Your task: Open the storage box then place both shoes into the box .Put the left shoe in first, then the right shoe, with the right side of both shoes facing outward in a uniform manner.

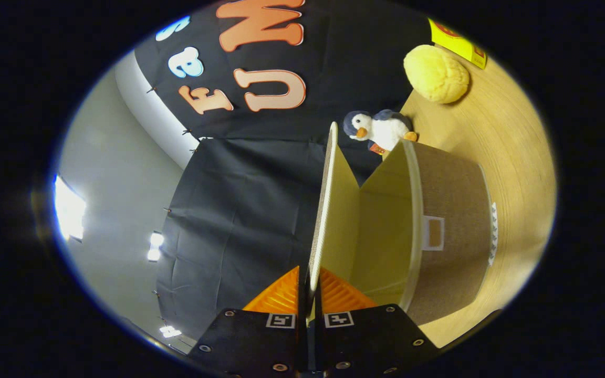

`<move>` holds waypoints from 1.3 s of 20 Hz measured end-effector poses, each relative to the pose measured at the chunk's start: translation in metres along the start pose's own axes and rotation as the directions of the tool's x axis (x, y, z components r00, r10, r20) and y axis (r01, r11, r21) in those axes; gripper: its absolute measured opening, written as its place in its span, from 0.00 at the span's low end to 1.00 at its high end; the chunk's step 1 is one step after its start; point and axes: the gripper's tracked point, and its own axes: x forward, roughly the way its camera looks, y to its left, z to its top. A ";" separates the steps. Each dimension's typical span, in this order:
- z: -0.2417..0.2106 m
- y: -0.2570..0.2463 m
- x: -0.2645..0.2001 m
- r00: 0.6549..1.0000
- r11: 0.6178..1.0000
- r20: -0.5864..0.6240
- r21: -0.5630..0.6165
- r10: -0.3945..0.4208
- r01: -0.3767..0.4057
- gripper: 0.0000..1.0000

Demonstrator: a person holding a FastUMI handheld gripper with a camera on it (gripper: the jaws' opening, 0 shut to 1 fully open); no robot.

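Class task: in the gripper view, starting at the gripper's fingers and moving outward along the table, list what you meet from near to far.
gripper, shut on the lid → storage box, standing open → toy penguin → yellow plush ball → yellow carton.

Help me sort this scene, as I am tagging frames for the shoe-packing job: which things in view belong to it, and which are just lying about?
Belongs to the job:
- storage box, open, inside bare
- lid, raised, pinched on its edge between the fingers
- gripper, shut on the lid

Just lying about:
- penguin plush, beyond the box
- yellow round plush, farther along the table
- yellow packet, beside it
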 end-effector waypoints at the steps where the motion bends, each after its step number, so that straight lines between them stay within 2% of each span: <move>1: -0.001 0.008 0.008 1.000 1.000 -0.004 -0.016 -0.004 0.004 0.06; 6: -0.009 0.048 0.050 1.000 0.995 -0.031 -0.099 -0.003 0.000 0.06; 11: -0.031 0.072 0.107 0.998 0.992 -0.056 -0.128 -0.020 0.013 0.08; 19: -0.080 0.063 0.187 0.982 0.977 -0.121 -0.172 -0.147 0.125 0.10; 20: -0.084 0.058 0.197 0.979 0.970 -0.117 -0.195 -0.169 0.144 0.13; 21: -0.087 0.057 0.199 0.978 0.965 -0.110 -0.217 -0.176 0.149 0.25; 23: -0.092 0.052 0.202 0.973 0.953 -0.111 -0.251 -0.204 0.171 0.39; 26: -0.092 0.036 0.188 0.957 0.918 -0.101 -0.326 -0.271 0.225 0.54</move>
